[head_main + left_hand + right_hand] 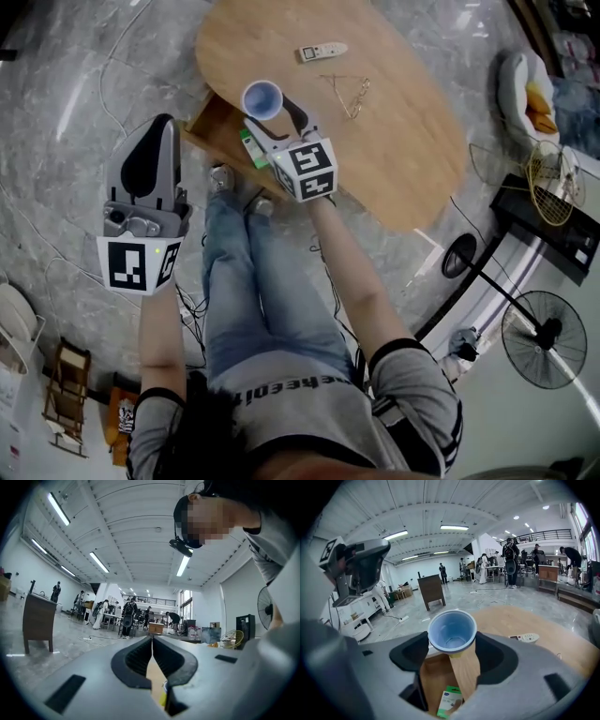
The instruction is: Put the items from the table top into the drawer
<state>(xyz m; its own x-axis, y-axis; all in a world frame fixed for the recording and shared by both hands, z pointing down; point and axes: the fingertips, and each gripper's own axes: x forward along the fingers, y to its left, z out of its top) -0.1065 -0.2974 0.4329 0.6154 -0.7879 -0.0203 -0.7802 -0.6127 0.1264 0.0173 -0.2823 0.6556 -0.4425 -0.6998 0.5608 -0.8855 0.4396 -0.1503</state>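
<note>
Right tool grips round blue cup | oval wooden table

The cup is pale blue, the table warm tan woodgrain, the box at the cup's six o'clock green and white (floor grey, marble-veined).

Oval wooden table is seen standing on a grey marbled floor. A white remote is laid near the far edge. A thin wire item is laid near it, toward the middle, not touching. A drawer is seen open at the table's left edge, with a green-and-white box lying inside.
</note>
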